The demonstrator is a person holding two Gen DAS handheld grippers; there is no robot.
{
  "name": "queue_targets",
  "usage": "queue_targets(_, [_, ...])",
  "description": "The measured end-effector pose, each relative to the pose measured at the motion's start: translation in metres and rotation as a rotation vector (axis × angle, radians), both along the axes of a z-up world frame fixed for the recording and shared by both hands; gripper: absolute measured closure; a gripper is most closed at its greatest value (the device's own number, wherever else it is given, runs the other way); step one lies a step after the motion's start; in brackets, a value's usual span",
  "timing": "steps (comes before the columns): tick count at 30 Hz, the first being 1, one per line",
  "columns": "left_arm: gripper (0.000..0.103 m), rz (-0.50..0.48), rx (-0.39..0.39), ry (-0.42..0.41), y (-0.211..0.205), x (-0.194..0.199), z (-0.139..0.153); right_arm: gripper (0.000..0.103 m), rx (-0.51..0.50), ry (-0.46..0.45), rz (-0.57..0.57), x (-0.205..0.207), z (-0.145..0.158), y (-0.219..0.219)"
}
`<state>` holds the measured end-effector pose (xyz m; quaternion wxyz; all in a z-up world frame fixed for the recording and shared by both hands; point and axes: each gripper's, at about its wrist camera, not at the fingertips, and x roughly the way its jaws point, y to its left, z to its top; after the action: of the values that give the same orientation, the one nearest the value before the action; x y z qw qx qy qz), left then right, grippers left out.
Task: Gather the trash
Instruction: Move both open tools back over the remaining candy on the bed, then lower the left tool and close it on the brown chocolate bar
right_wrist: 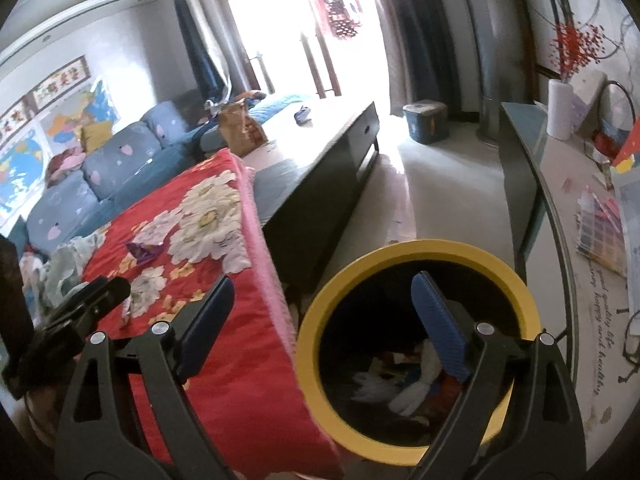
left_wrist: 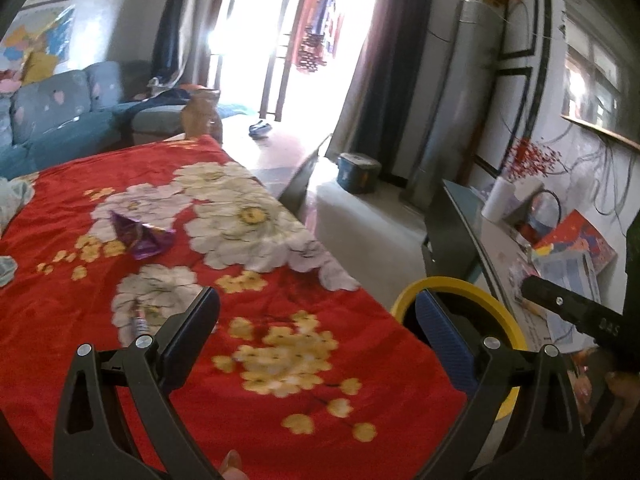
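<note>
Yellow plastic rims the round trash bin [right_wrist: 416, 360], which stands on the floor just beside the corner of the worktop covered by a red floral blanket [left_wrist: 248, 360]. The right wrist view looks down into the bin: crumpled white paper [right_wrist: 376, 388] and some blurred coloured scraps lie at the bottom. The left wrist view catches only part of the bin's rim [left_wrist: 460, 286] and none of its contents.

On the blanket, a crumpled purple wrapper [left_wrist: 146, 238] lies among the white flowers, and a small slim wrapper [left_wrist: 138, 318] lies nearer, just ahead of the left gripper's left finger. The left view alone shows them clearly; in the right view they are small at the side.

The left gripper [left_wrist: 316, 320] hovers over the blanket's near end, jaws spread wide and holding nothing. The right gripper [right_wrist: 320, 312] hangs over the bin's edge, right finger above the opening, jaws likewise wide apart and empty.
</note>
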<state>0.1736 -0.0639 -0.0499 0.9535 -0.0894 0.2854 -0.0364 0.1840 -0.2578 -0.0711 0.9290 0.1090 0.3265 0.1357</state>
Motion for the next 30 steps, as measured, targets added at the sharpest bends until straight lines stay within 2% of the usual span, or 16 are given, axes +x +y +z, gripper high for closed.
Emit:
queue_targets(19, [0.008, 0.173, -0.040, 0.030, 0.078, -0.012, -0.004, 0.021, -0.010, -0.002, 0.194, 0.012, 0.013, 0.081])
queue_targets(24, [0.008, 0.216, -0.051, 0.062, 0.101, -0.015, -0.009, 0.021, -0.007, 0.003, 0.242, 0.027, 0.016, 0.109])
queue_targets(30, [0.010, 0.224, -0.069, 0.118, 0.122, -0.014, -0.023, 0.021, -0.034, 0.014, 0.318, 0.045, 0.016, 0.148])
